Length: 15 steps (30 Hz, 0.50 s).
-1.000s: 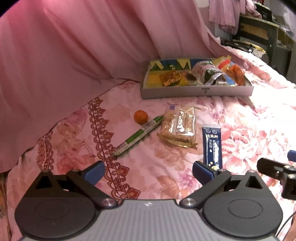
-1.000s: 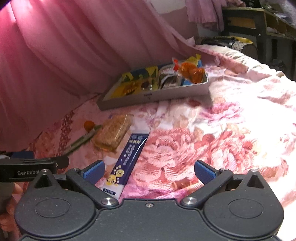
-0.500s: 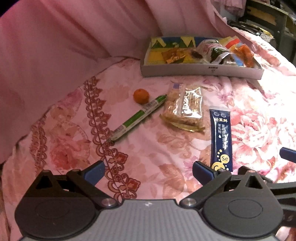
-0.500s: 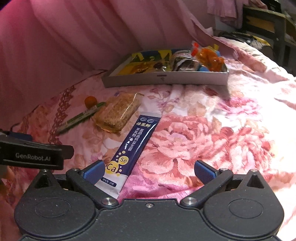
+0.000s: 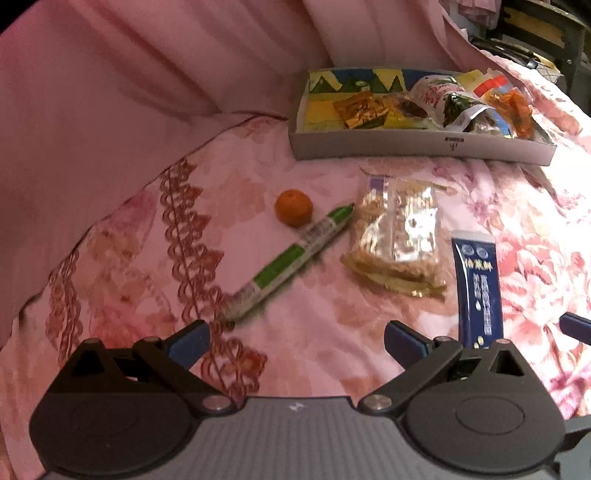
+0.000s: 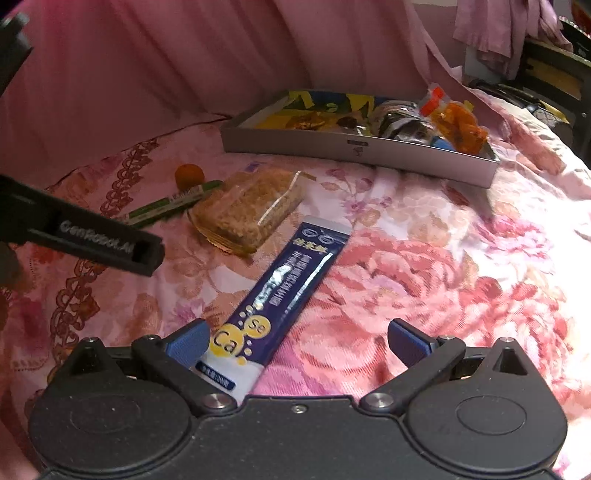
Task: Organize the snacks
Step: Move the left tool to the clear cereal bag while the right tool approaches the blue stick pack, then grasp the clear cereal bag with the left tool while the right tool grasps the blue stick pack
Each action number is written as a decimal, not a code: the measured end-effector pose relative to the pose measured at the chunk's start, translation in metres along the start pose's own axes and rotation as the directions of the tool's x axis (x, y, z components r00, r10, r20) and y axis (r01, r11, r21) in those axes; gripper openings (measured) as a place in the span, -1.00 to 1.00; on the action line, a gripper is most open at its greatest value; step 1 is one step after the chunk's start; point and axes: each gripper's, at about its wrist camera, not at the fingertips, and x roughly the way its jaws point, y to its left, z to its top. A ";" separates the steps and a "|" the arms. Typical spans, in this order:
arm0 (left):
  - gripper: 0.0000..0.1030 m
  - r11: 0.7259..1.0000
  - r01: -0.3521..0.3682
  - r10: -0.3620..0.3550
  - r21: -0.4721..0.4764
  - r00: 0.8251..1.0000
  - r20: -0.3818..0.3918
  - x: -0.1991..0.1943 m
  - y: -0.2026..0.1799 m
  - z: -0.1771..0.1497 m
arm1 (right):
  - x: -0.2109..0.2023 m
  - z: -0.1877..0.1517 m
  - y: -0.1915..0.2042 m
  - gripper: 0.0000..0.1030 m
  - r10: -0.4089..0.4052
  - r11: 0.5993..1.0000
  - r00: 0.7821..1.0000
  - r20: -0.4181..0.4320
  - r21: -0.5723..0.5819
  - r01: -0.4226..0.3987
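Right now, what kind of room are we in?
Most likely a bedroom: the snacks lie on a floral pink bedspread, a pink curtain hangs behind the snack tray, and clothes hang by a dark shelf at the far right.

Right gripper (image 6: 297,341) low over pink floral bedspread (image 6: 424,266), jaws wide apart, nothing between pads. Dark blue sachet (image 6: 284,284) lies flat, near end just beside left blue pad (image 6: 188,341), possibly tucked under it. Clear-wrapped grain bar (image 6: 251,210) beyond sachet, green stick pack (image 6: 170,205) beside it, small orange fruit (image 6: 189,174) by stick's far end. Grey shallow box (image 6: 354,149) further back, holding assorted snack packets. Left gripper (image 6: 147,254) enters from left edge, only one black arm visible.
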 end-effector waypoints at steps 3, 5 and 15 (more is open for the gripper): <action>0.99 0.999 0.039 -0.039 -0.009 0.999 0.020 0.006 0.001 0.006 | 0.009 0.003 0.006 0.85 -0.007 1.000 1.000 0.008 -0.024 0.007; 0.99 0.997 0.074 -0.073 -0.026 0.997 0.035 0.008 0.004 0.011 | 0.016 0.003 0.010 0.78 -0.014 0.999 1.000 0.007 -0.036 0.014; 0.94 0.963 0.259 -0.267 0.074 0.955 0.132 0.021 -0.015 0.035 | 0.025 0.004 0.009 0.38 -0.062 0.998 0.998 0.023 -0.023 0.063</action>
